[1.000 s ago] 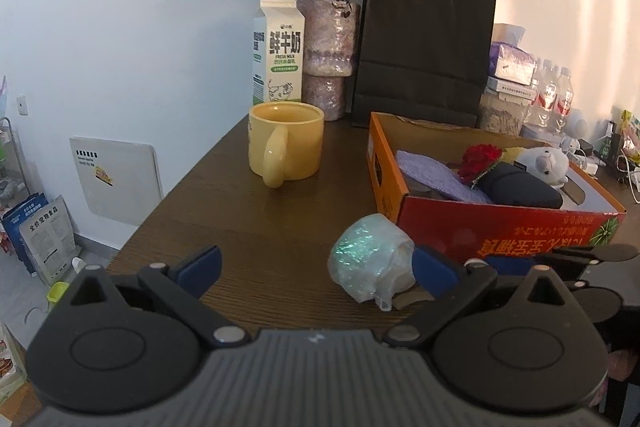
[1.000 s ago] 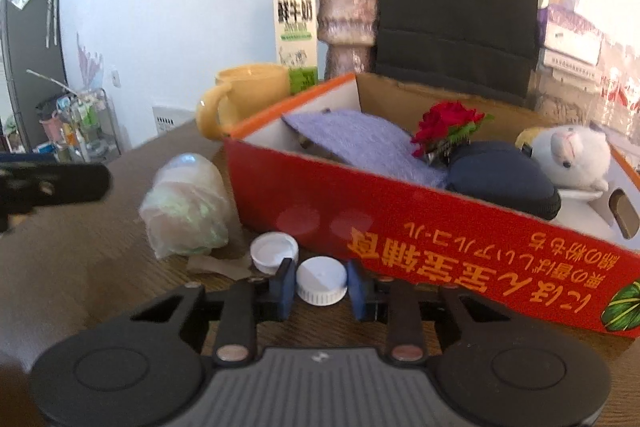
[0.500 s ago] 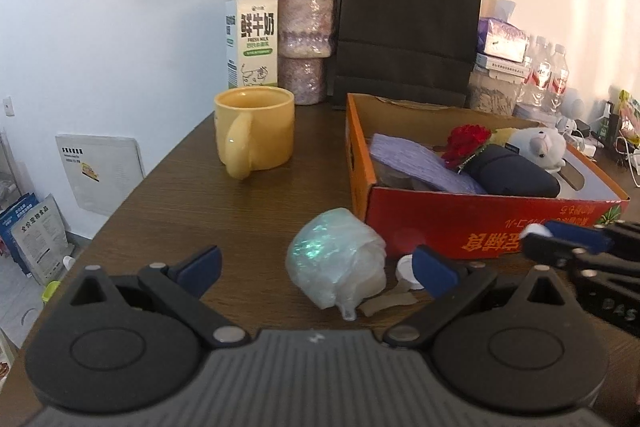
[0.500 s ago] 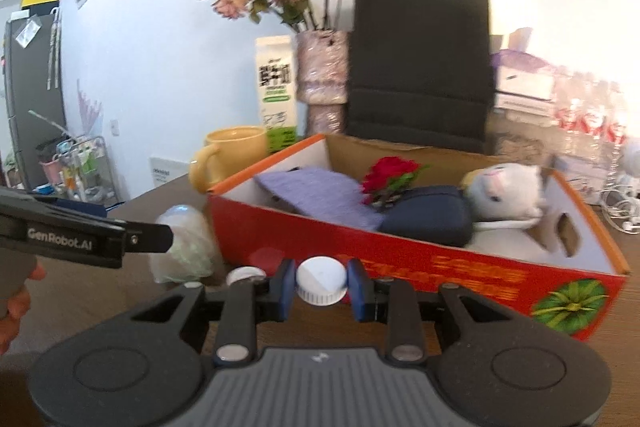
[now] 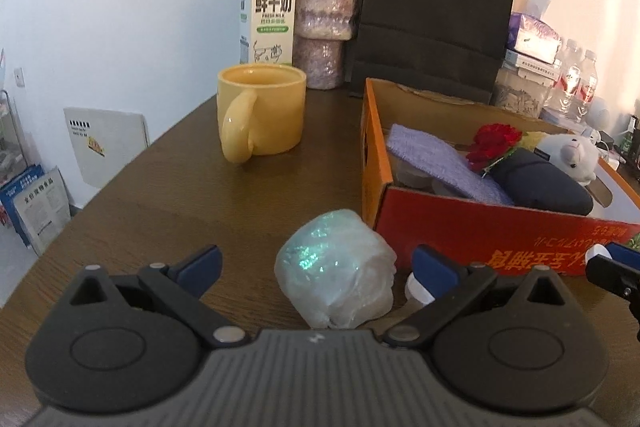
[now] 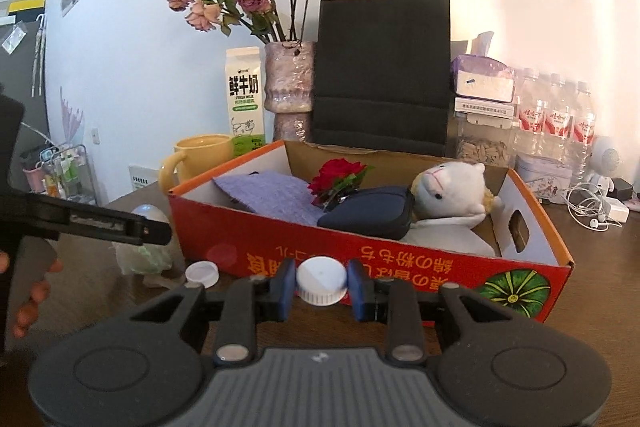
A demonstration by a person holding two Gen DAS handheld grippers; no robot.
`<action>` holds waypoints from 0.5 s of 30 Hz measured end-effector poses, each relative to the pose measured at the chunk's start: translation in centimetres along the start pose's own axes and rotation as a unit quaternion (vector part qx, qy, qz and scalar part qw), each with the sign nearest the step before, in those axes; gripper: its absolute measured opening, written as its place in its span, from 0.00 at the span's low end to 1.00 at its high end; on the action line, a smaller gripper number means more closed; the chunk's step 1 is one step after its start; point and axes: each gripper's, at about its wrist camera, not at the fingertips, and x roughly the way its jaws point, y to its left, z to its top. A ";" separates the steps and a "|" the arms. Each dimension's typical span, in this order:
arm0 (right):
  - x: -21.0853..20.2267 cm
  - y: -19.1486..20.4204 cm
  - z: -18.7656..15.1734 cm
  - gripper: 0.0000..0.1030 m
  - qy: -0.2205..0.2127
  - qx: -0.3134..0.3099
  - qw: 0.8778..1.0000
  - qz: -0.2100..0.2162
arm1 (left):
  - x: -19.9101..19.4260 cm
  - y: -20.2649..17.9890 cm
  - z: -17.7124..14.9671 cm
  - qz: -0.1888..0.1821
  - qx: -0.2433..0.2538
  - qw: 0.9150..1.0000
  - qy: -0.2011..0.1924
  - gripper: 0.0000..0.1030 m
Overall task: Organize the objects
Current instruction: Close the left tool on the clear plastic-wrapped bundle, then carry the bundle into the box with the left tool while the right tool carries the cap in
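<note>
1. The right hand-held gripper is clenched on a white bottle cap, both blue pads pressing its ribbed sides; the cap is lifted clear of the counter, just in front of the red front wall of the cardboard box.
2. The left hand-held gripper stands wide open, released, holding nothing. A crumpled plastic wrap bundle sits on the counter between its fingers, touching neither pad as far as the view shows.
3. A second white cap lies on the counter just beside the bundle, near the box's left front corner.
4. The box is open-topped and already holds a purple cloth, a red flower, a dark pouch and a white plush toy; little bare floor shows inside.
5. Open counter lies left of the box, between the bundle and the yellow mug. The counter's left edge curves away past the mug.
6. Behind the box the back edge is crowded: milk carton, vase and black paper bag stand along the wall.
</note>
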 end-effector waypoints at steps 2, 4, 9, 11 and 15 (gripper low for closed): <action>0.0 0.1 0.0 0.26 0.001 -0.002 1.000 0.001 | 0.2 0.2 -0.1 -0.005 -0.006 1.000 -0.002 0.97; 0.0 0.2 0.0 0.26 0.001 -0.003 1.000 0.001 | 0.3 0.3 -0.2 -0.020 -0.011 1.000 -0.002 0.84; 0.1 0.4 -0.1 0.26 0.003 -0.006 1.000 0.003 | 0.8 0.6 -0.4 -0.056 -0.020 0.998 0.007 0.50; 0.1 0.4 -0.1 0.26 0.003 -0.007 1.000 0.003 | 0.5 0.4 -0.5 -0.056 -0.018 0.998 0.000 0.45; 0.1 0.6 -0.2 0.26 0.004 -0.010 1.000 0.004 | 0.1 0.3 -0.7 -0.057 -0.013 0.998 -0.005 0.42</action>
